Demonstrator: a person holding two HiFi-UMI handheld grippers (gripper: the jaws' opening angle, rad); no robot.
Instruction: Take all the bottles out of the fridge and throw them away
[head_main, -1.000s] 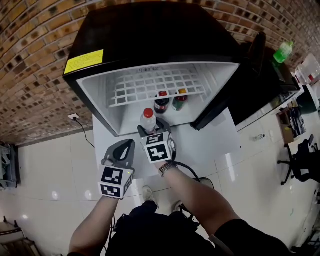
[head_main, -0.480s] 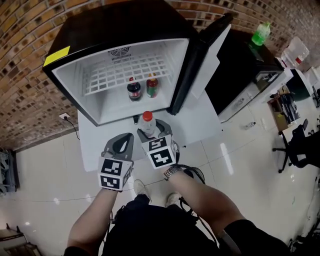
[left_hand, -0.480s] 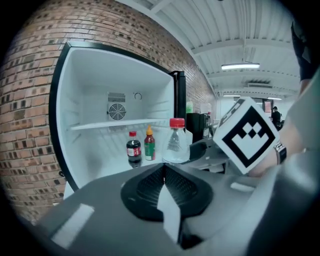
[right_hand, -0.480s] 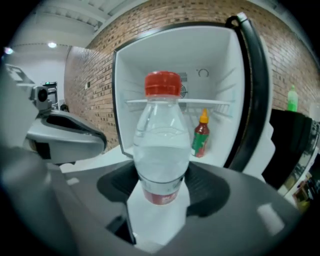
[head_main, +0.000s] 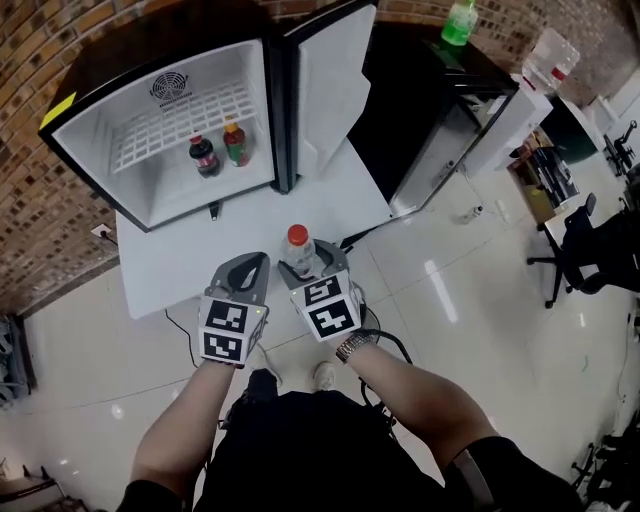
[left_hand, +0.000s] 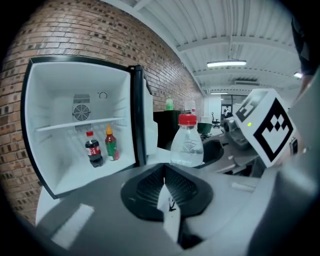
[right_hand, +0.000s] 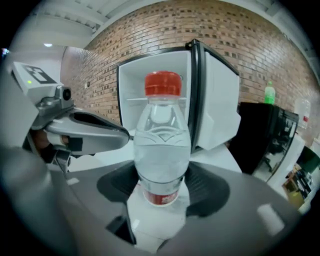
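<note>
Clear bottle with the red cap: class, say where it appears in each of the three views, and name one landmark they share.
Head view: centre, clear bottle just above the right gripper marker cube.
Left gripper view: right of centre, beyond the shut jaws.
Right gripper view: dead centre, upright, clamped between the jaws.
Shared landmark: the open fridge.

Office-like workroom, brick wall (head_main: 40, 40), glossy white floor tiles (head_main: 470, 330), swivel chair (head_main: 575, 245), strip ceiling lights (left_hand: 226, 63)
</note>
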